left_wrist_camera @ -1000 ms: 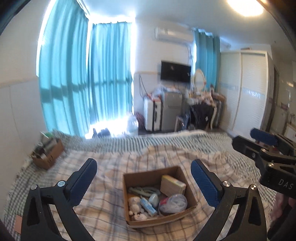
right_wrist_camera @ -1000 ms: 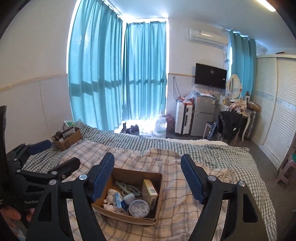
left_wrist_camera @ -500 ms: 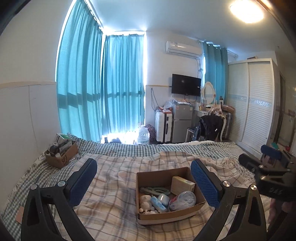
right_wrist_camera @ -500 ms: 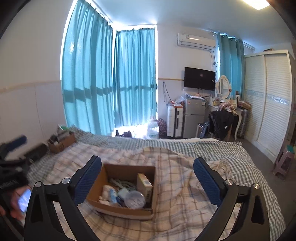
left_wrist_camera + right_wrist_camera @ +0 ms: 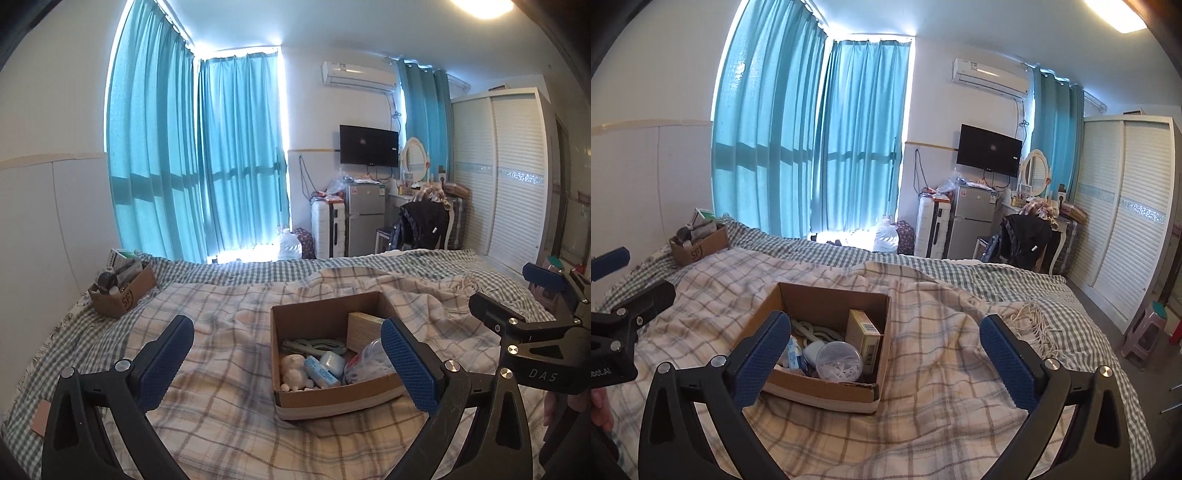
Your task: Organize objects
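Compared with a second ago, both views sit lower and nearer the open brown cardboard box [image 5: 334, 397] of small items, which now looms larger on the plaid-blanketed bed [image 5: 229, 417]. The right gripper [image 5: 886, 354] had its blue-padded fingers [image 5: 764, 349] much closer together then; they are now spread wide and still opening, with nothing between them but the near right part of the box seen beyond. The left gripper [image 5: 288, 363] has its fingers [image 5: 406, 363] apart as before, empty, the box's right half showing past its right finger.

The box lies in the middle of the bed, its long axis running roughly away from the cameras toward the teal curtains [image 5: 240, 155]. Inside, a tan rectangular carton [image 5: 864, 334] stands on edge along the right wall, its long side following the box's length; a clear round plastic tub [image 5: 839, 360] sits at the near end, beside a small white plush toy [image 5: 295, 373]. A second, smaller cardboard box [image 5: 123, 291] rests far off at the bed's left edge.
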The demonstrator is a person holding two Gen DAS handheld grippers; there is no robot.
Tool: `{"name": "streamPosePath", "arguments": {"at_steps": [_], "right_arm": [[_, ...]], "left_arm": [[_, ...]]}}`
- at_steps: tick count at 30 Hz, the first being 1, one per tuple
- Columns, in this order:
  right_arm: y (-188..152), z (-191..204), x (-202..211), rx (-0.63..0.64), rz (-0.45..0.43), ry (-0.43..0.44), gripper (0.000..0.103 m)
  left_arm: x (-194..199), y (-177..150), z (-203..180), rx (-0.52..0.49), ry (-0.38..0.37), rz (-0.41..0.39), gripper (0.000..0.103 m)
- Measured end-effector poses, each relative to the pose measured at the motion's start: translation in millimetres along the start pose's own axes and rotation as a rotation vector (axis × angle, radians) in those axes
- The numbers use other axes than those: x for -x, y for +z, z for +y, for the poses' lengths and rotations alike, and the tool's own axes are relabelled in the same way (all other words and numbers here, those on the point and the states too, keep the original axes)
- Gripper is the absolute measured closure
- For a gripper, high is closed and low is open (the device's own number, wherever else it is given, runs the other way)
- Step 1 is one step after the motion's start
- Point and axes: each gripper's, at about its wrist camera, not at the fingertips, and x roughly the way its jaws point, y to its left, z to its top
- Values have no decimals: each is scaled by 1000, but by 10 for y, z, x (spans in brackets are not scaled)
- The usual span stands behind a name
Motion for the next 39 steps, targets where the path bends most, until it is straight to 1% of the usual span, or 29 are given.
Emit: {"name": "streamPosePath", "arguments": {"at_steps": [8, 15, 26, 39], "right_arm": [[-31, -15, 3, 0, 0, -10, 0], [-39, -6, 24, 5, -3, -13, 0], [-34, -4, 41, 5, -3, -17, 0], [-36, -10, 29, 6, 1, -17, 0]], "left_arm": [[-31, -20, 42, 19, 3, 19, 0], [-75, -49, 36, 13, 10, 40, 0], [-70, -45, 65, 36, 3, 45, 0], [-69, -69, 55, 37, 3, 51, 0]]}}
